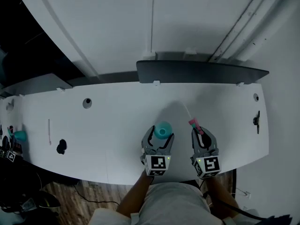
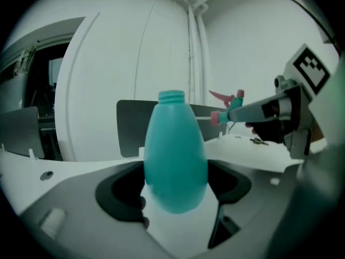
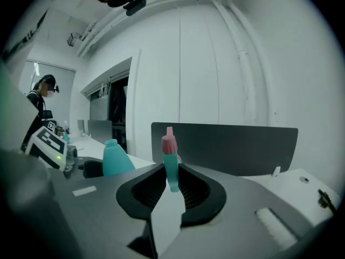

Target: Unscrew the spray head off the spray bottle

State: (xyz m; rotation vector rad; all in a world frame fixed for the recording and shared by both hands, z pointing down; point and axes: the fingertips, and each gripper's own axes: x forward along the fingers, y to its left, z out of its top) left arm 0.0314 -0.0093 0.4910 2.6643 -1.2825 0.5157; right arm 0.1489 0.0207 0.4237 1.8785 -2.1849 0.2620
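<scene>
My left gripper [image 1: 159,136] is shut on the teal spray bottle [image 1: 163,129] and holds it upright over the white table's near edge. In the left gripper view the bottle [image 2: 175,155] fills the space between the jaws, and its threaded neck [image 2: 172,96] is bare. My right gripper [image 1: 199,133], just right of the bottle, is shut on the spray head [image 1: 194,123], teal with a pink nozzle, apart from the bottle. A thin dip tube [image 1: 186,110] trails from it. In the right gripper view the spray head [image 3: 170,158] stands upright between the jaws, with the bottle [image 3: 115,158] to its left.
A dark partition panel [image 1: 201,71] runs along the far side of the white table [image 1: 108,121]. A black lump [image 1: 61,146] and a second teal bottle [image 1: 19,135] lie at the left end, a small black item [image 1: 256,120] at the right. A person [image 3: 42,104] stands far left.
</scene>
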